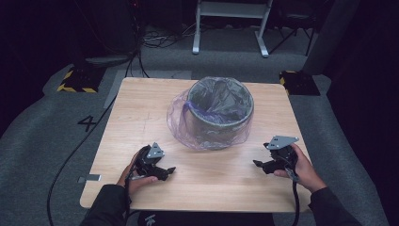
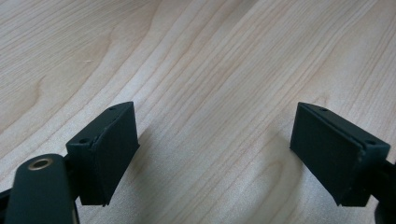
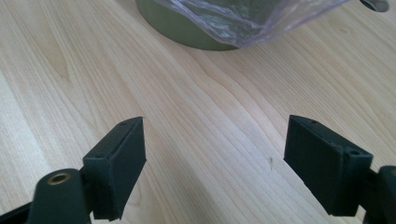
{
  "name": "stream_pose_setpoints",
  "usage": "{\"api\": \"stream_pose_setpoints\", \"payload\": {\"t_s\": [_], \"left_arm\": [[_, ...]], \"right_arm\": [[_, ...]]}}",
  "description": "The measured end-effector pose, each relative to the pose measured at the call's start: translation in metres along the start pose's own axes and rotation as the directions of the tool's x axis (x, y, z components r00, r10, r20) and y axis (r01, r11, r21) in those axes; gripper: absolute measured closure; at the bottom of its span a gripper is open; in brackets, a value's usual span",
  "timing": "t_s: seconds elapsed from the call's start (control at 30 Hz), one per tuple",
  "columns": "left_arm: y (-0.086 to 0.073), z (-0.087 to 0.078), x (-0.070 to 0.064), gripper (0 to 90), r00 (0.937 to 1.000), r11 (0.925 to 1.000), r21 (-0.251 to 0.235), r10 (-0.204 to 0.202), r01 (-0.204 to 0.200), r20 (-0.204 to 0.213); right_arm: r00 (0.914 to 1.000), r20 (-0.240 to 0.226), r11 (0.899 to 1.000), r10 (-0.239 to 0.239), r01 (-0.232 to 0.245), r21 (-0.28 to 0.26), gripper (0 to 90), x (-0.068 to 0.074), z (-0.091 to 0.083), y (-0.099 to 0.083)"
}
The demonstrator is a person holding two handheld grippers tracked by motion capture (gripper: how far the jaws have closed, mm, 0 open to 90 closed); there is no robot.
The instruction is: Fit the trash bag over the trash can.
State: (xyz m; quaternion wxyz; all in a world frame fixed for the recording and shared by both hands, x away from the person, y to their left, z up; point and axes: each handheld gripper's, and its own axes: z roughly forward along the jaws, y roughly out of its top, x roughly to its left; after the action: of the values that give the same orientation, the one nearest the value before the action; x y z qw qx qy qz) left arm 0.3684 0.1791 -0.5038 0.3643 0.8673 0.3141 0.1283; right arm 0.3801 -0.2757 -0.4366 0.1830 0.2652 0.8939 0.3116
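A grey round bin [image 1: 221,113] stands at the middle of the wooden table [image 1: 141,108], lined with a clear purple bag [image 1: 181,120] that is folded over its rim and hangs down its sides. My left gripper [image 1: 169,170] rests low on the table at the front left, open, with bare wood between its jaws [image 2: 215,140]. My right gripper [image 1: 256,164] sits at the front right, open too, nothing between its jaws [image 3: 215,149]. In the right gripper view the bin's base [image 3: 187,32] and the bag's hem [image 3: 243,21] lie just ahead.
The table stands on grey carpet. Cables [image 1: 70,155] trail across the floor at the left. A white frame's legs [image 1: 226,28] stand behind the table, and yellow-black striped bases [image 1: 77,80] sit at both far corners.
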Motion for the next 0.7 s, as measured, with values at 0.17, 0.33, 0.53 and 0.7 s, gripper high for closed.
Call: {"api": "stream_pose_setpoints", "payload": {"t_s": [0.17,0.33,0.53,0.7], "left_arm": [[0.000,0.000,0.000,14.6,1.0000,1.0000,-0.001,-0.002,0.002,-0.002],[0.000,0.000,0.000,14.6,1.0000,1.0000,-0.001,-0.003,0.003,-0.002],[0.000,0.000,0.000,14.6,1.0000,1.0000,-0.001,-0.003,0.003,-0.002],[0.000,0.000,0.000,14.6,1.0000,1.0000,-0.001,-0.003,0.003,-0.003]], "right_arm": [[0.9992,0.000,0.999,0.039,-0.039,-0.016,21.0,-0.003,-0.005,-0.008],[0.9992,0.012,0.999,0.038,-0.038,-0.002,20.9,-0.004,-0.004,-0.017],[0.9985,0.021,0.999,0.051,-0.051,0.005,20.9,-0.004,-0.004,-0.028],[0.9982,0.031,0.999,0.052,-0.052,0.009,20.9,-0.001,-0.005,-0.035]]}}
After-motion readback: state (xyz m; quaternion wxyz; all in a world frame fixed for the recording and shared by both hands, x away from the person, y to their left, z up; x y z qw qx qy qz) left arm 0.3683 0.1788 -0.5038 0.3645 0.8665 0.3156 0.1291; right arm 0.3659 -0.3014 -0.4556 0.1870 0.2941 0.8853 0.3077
